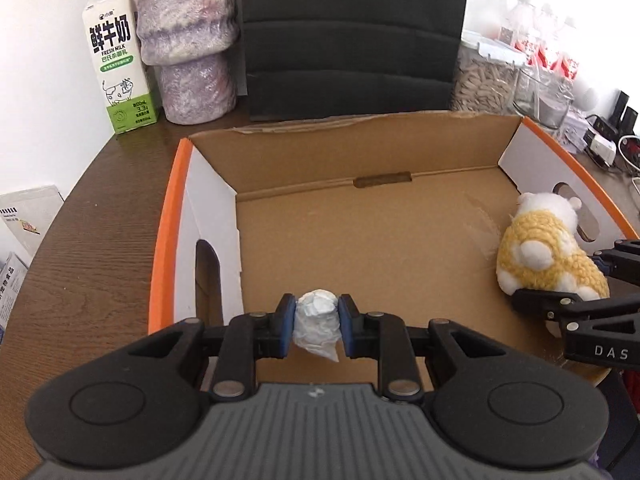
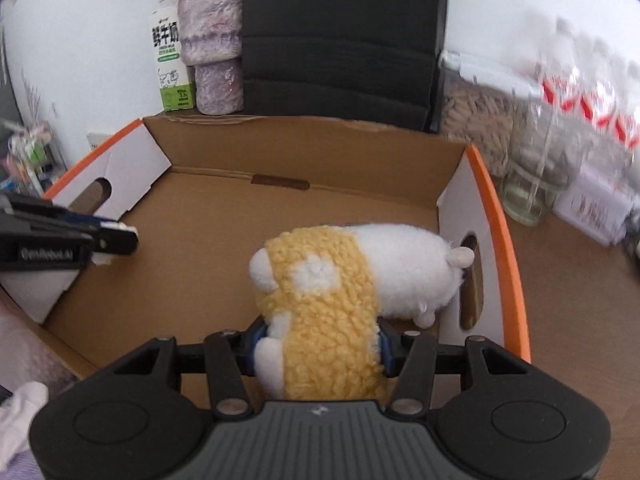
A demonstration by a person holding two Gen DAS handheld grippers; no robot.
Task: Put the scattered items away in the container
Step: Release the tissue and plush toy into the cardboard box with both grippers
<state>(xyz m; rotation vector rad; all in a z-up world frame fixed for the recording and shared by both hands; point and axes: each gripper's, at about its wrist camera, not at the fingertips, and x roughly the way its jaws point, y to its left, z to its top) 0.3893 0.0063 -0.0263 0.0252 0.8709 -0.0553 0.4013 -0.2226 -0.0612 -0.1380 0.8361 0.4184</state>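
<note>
Left tool [image 1: 316, 322] is clamped on a small crumpled white paper wad [image 1: 317, 320], blue pads [image 1: 287, 326] pressing both its sides, held over the near edge of the open brown cardboard box with orange rims and white end flaps [image 1: 360, 240]; whether the wad touches the box floor cannot be told. Right tool [image 2: 320, 344] grips a fluffy yellow-and-white plush toy animal [image 2: 332, 288] by its yellow rear, jaws half apart and squeezing the fur, the toy's white head pointing far-right toward the handle cutout in the right end flap [image 2: 470, 280]. The toy sits low inside the box at the right side; contact with the floor is not clear. In the left wrist view the same toy and the right tool [image 1: 560, 280] show at the right edge of the box. In the right wrist view the left tool [image 2: 116, 236] shows at the left, inside the box near the left flap. The box stands on a dark wood-grain bench [image 1: 88, 240]. Behind it: a green-and-white fresh milk carton [image 1: 116, 64], a mottled purple ceramic vase [image 1: 188, 40], a black chair back [image 1: 352, 36], a clear jar of pale seeds [image 1: 480, 80] and a clear glass [image 1: 540, 96], far right.
</note>
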